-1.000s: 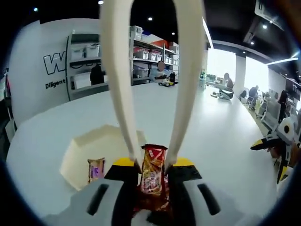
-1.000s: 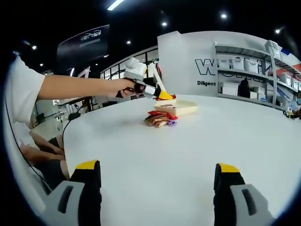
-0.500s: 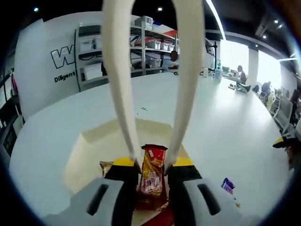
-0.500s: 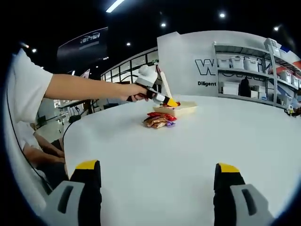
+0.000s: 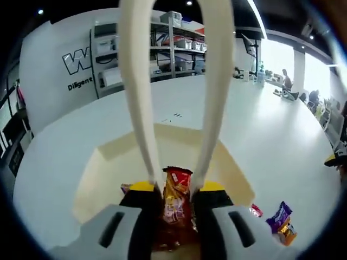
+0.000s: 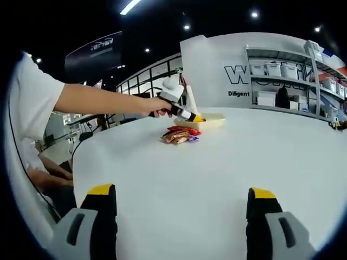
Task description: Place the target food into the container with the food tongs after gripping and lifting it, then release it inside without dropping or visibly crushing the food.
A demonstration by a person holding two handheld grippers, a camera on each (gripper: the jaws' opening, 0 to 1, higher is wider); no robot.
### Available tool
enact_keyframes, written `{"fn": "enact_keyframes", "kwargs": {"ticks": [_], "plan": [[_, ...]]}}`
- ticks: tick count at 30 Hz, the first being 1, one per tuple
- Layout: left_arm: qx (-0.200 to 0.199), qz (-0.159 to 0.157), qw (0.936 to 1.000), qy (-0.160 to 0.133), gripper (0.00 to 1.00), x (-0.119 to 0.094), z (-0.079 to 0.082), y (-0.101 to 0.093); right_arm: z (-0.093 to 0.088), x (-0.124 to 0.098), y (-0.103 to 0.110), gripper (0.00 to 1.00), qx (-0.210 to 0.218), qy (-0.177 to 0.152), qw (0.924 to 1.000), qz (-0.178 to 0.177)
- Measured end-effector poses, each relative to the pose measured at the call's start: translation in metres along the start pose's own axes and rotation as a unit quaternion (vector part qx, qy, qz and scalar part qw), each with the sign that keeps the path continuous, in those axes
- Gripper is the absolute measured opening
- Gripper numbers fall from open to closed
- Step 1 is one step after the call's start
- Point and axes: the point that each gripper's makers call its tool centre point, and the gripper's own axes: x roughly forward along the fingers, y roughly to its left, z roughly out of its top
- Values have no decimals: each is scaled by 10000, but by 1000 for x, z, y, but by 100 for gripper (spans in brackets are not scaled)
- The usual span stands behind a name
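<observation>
Open-plan office/lab: storage shelving [image 5: 173, 51], wall logo [image 6: 244, 75].

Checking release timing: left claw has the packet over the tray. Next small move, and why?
Probably lower a little, then open. The left claw is shut on the tongs with the red snack packet over the cream container, apparently above its floor; lowering first avoids a drop.

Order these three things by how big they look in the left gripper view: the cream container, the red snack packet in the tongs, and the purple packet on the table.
1. Cream container, clearly the largest.
2. Red snack packet, held in the tongs; it is nearest the camera, so it may look bigger than it is.
3. Purple packet, the smallest in this view.
</observation>
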Motion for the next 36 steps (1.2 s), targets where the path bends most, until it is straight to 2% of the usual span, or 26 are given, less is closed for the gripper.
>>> {"fn": "enact_keyframes", "kwargs": {"ticks": [3, 9, 20, 23, 29, 36], "plan": [[-98, 17, 9999, -46, 25, 0, 2, 1, 3, -1, -2, 99, 54, -55, 10000, -4], [-34, 68, 9999, -131, 25, -2, 6, 5, 5, -2, -2, 99, 34, -60, 10000, -43], [-18, 15, 9991, -432, 26, -30, 23, 5, 10, -4, 2, 99, 83, -111, 9999, -51], [-106, -98, 9986, -507, 26, -41, 25, -3, 10, -6, 4, 99, 84, -100, 9999, -64], [27, -228, 9983, -532, 26, -60, 21, -17, 21, -9, 17, 99, 135, -256, 9996, 37], [153, -456, 9974, -531, 27, -82, 6, -44, 27, -10, 34, 99, 25, -266, 9996, 128]]}}
